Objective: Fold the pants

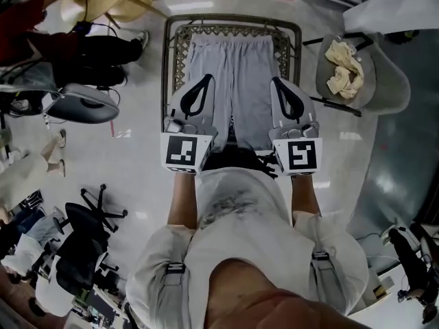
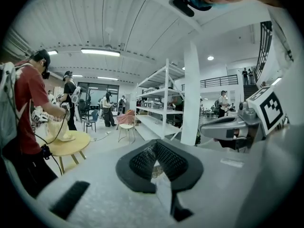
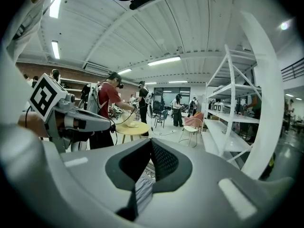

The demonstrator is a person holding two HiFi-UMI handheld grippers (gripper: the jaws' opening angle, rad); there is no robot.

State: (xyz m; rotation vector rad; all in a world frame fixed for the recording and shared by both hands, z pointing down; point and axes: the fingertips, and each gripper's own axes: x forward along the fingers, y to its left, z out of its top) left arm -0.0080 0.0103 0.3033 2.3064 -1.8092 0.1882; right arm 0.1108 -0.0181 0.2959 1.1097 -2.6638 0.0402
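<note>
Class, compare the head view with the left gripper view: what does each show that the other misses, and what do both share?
Head view only: the grey pants legs stretched along the wicker table, and a chair holding cream cloth. Left gripper view only: ceiling lights and a balcony railing. Both: the left claw shut on pants fabric, plus the right claw.

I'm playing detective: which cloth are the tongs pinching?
The grey pants, pinched by the left tongs and right tongs; the cream cloth lies crumpled off to one side.

Head view: steep downward over pants. Gripper views: close behind own jaws, roughly level, sharing shelves, round table.
</note>
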